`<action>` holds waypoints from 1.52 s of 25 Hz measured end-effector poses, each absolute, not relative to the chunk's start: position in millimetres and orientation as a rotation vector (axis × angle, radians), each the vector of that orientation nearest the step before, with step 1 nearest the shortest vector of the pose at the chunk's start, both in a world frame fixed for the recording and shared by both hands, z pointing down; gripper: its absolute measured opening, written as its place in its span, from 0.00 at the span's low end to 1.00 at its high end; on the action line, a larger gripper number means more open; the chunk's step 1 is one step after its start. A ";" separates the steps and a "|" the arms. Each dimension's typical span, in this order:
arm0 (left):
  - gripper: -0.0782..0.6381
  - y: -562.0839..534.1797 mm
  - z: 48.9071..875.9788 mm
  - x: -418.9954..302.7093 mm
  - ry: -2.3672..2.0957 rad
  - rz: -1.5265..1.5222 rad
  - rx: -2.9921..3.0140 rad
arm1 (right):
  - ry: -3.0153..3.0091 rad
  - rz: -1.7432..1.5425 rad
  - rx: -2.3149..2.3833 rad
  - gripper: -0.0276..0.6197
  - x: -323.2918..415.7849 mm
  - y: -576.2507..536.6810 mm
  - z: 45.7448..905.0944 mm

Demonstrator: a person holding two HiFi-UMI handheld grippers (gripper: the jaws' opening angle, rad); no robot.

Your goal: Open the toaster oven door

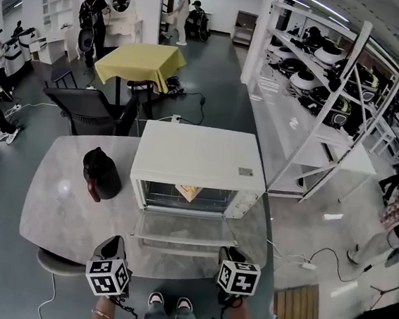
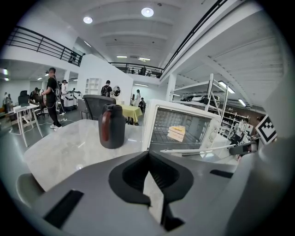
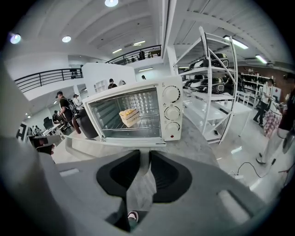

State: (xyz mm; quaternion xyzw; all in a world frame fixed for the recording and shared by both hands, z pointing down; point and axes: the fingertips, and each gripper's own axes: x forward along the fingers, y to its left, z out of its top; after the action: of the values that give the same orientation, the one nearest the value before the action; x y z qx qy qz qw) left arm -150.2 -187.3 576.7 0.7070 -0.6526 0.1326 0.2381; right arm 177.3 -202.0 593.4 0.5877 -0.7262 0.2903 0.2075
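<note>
- As far as we can judge, the opening is done — the door (image 1: 185, 229) of the toaster oven (image 1: 200, 155) lies folded down flat in front of its mouth, over the table (image 1: 52, 210).
- We see the oven at the table's middle, with a dark jug (image 1: 101, 173) just beside it and a pale slice of food (image 1: 187, 191) on the rack inside.
- We hold the left gripper (image 1: 114, 242) near the door's front edge, apart from it, jaws brought together on nothing.
- Our right gripper (image 1: 230, 254) sits likewise — jaws all but together, empty.
- Nothing seems left but to draw back.
</note>
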 end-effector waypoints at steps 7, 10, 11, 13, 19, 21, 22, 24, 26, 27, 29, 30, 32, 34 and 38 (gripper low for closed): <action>0.12 -186.7 584.6 -147.9 -1.778 0.367 1.926 | -2.004 0.840 1.624 0.16 177.2 -191.2 608.3; 0.12 -186.1 583.7 -147.6 -1.776 0.368 1.923 | -1.996 0.844 1.615 0.16 177.2 -185.6 612.4; 0.12 -185.9 584.5 -147.5 -1.775 0.371 1.921 | -1.994 0.844 1.615 0.16 177.4 -184.0 614.4; 0.12 -185.8 586.9 -147.8 -1.774 0.376 1.916 | -1.989 0.841 1.617 0.16 177.9 -181.4 618.5; 0.12 -186.5 593.9 -150.5 -1.776 0.395 1.902 | -1.970 0.866 1.603 0.16 177.3 -173.9 635.0; 0.12 -185.8 596.3 -150.3 -1.775 0.400 1.896 | -1.962 0.889 1.589 0.16 177.6 -170.0 642.5; 0.12 -185.5 597.3 -150.0 -1.775 0.402 1.894 | -1.958 0.899 1.584 0.16 177.9 -168.1 645.8; 0.12 -184.4 599.0 -148.9 -1.771 0.410 1.891 | -1.949 0.915 1.573 0.16 178.1 -164.4 651.4; 0.12 -183.4 601.7 -147.6 -1.764 0.421 1.890 | -1.941 0.925 1.563 0.16 177.8 -161.5 656.6; 0.12 -183.2 603.5 -146.8 -1.761 0.427 1.889 | -1.938 0.929 1.559 0.16 177.5 -160.5 659.2; 0.12 -183.0 607.3 -144.9 -1.754 0.437 1.888 | -1.936 0.940 1.554 0.16 177.1 -158.9 663.9; 0.12 -182.8 608.9 -143.8 -1.751 0.442 1.888 | -1.938 0.946 1.554 0.16 177.1 -158.0 665.9; 0.12 -182.3 611.3 -141.3 -1.744 0.452 1.888 | -1.945 0.954 1.557 0.16 177.4 -156.5 668.8; 0.12 -181.8 613.7 -139.1 -1.738 0.462 1.887 | -1.948 0.952 1.558 0.16 177.8 -155.3 671.2; 0.12 -180.3 621.0 -136.5 -1.727 0.480 1.884 | -1.938 0.962 1.544 0.16 177.4 -151.7 681.5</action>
State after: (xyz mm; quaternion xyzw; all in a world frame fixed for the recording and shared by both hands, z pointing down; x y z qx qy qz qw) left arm -136.5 -180.3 621.0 0.6982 -0.6398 0.1779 0.2674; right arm 177.4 -151.7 681.5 0.5640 -0.7080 0.3513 0.2392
